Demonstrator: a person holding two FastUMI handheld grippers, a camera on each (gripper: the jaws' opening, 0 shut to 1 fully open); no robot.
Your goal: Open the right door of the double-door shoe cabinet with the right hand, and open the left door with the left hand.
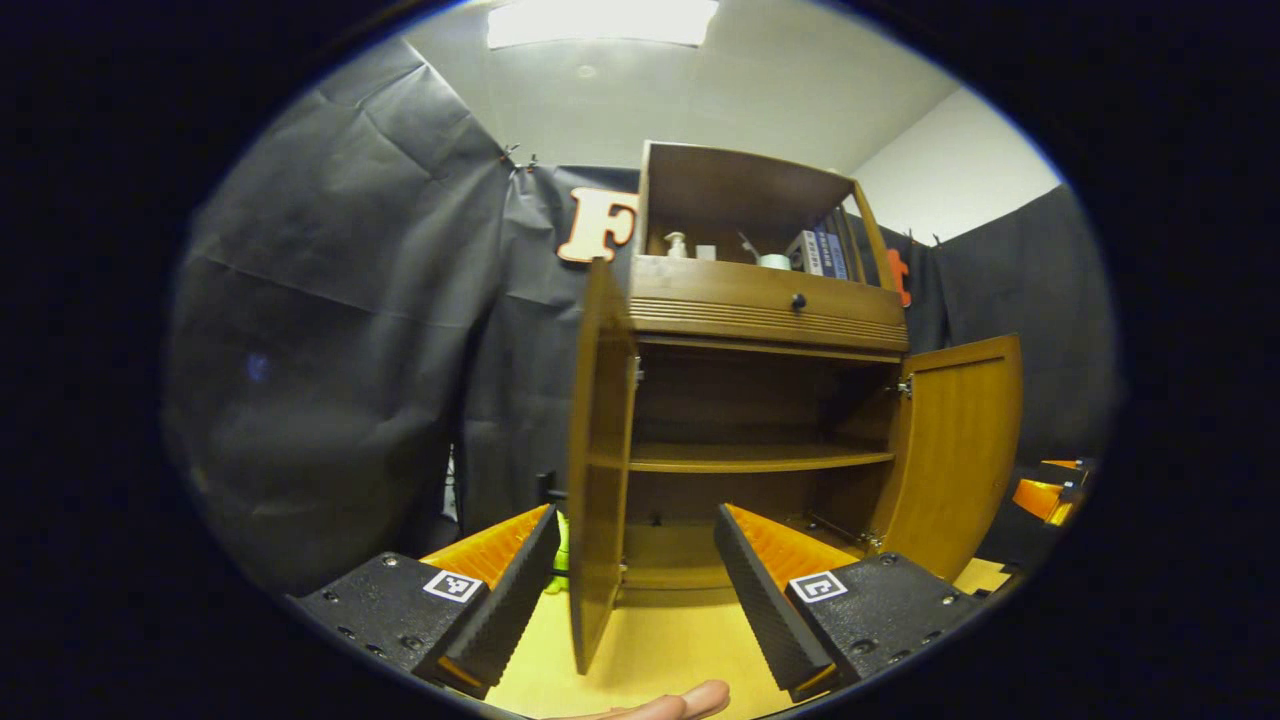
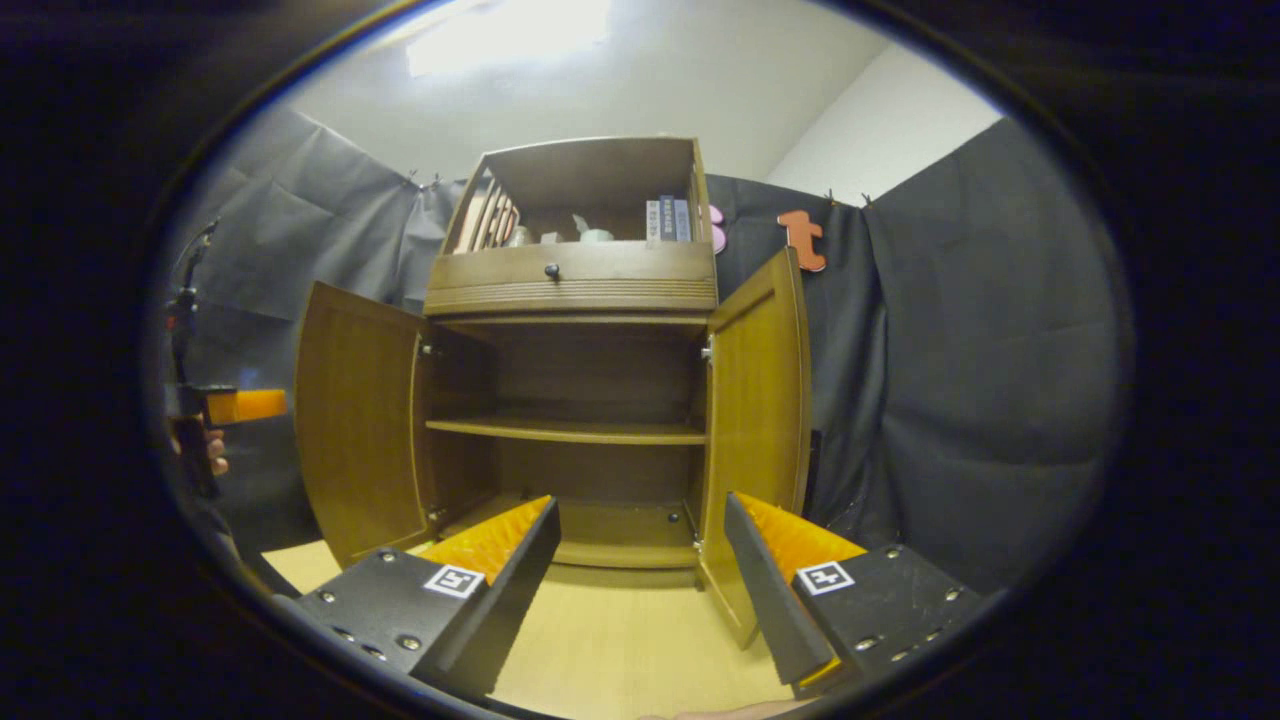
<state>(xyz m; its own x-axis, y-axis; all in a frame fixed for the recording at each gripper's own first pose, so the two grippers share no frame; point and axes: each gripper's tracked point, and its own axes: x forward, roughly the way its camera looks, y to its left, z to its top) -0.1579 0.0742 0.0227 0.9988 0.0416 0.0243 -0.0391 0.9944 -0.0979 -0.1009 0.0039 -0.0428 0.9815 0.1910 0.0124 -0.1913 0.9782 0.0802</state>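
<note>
Both grippers have their jaws spread and pinch nothing: the left gripper (image 1: 632,590) sits near the left door (image 1: 600,460), whose edge stands between its fingers without clear contact, and the right gripper (image 2: 640,590) sits near the right door (image 2: 755,430), just in front of that door's lower edge. The cabinet (image 2: 570,290) stands on the pale floor, both doors swung wide, the inner shelf (image 2: 565,432) bare. Judged from this, both opening steps look done; what remains is backing the grippers away without knocking the doors. Door handles cannot be made out. Small items on the top shelf are too small to tell. At the left edge of the right gripper view, a hand (image 2: 212,450) holds the other gripper, partly cut off.
</note>
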